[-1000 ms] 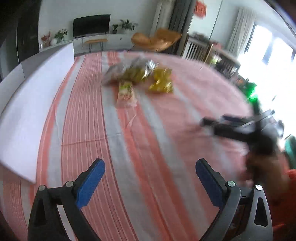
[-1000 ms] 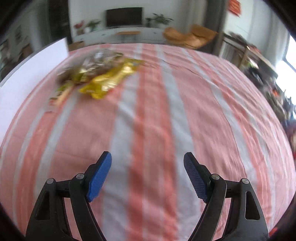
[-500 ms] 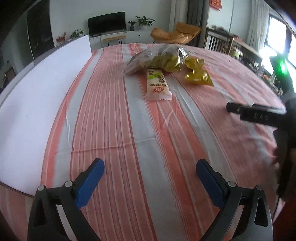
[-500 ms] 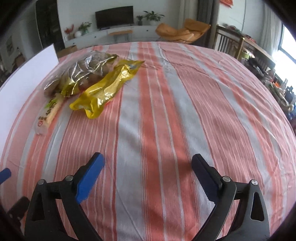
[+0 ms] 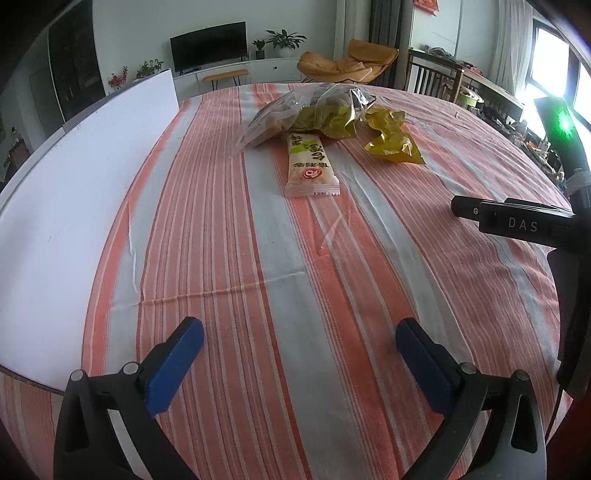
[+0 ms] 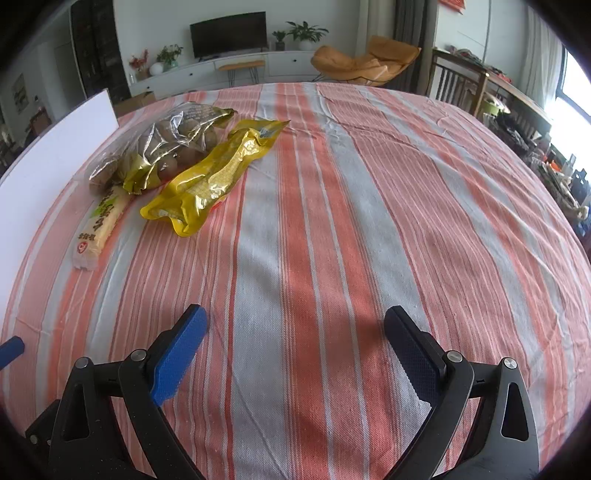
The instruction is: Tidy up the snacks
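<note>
nearest the lens in each wrist view are the blue-padded fingers: the left gripper [image 5: 299, 336] has its jaws spread wide over bare striped cloth and they have just been opening a little further, with nothing between them. the right gripper [image 6: 295, 325] also has its jaws spread wide, having just been opening, and they too hold nothing. both hover low over the tabletop [image 6: 369, 221], which is covered with an orange, white and grey striped cloth. in the left wrist view the black body of the right gripper shows at the right edge, well apart from the snacks. a white board [image 5: 66, 206] lies along the left side of the tabletop. further out, toward the far left part of the cloth, the snacks sit in one loose cluster: a long pale wafer packet [image 5: 310, 166] lies nearest, its far end tucked under a clear bag of brown round snacks [image 6: 166, 147], and a crinkled yellow pouch [image 6: 214, 177] lies just beside them on the right, touching the bag. beyond the tabletop are a tv [image 6: 228, 33], plants and an orange lounge chair [image 6: 365, 66].
</note>
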A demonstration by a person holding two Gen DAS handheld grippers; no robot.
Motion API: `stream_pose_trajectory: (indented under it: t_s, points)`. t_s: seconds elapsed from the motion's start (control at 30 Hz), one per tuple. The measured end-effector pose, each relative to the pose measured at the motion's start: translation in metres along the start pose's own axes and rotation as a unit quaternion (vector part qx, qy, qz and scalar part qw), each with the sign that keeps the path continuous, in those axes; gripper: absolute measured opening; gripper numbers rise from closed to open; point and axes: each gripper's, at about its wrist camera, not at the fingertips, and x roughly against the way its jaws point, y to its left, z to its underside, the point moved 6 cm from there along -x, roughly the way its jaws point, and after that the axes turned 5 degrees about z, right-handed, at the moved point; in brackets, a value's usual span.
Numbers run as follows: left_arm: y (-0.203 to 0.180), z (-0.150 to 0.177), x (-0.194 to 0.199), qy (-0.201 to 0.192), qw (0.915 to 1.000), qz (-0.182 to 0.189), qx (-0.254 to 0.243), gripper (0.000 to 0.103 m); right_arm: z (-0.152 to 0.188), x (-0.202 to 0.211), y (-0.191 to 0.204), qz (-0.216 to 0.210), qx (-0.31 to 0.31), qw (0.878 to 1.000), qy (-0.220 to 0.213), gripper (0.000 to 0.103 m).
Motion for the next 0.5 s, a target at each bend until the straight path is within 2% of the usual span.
stream_pose_trajectory:
  t_s: [0.5]
  points:
    - [0.0025, 0.0012, 0.0019, -0.002, 1.0000, -0.001, 0.004, 0.103, 0.0004, -0.0010, 0.0008, 0.000, 0.000, 1.000, 0.000, 0.099]
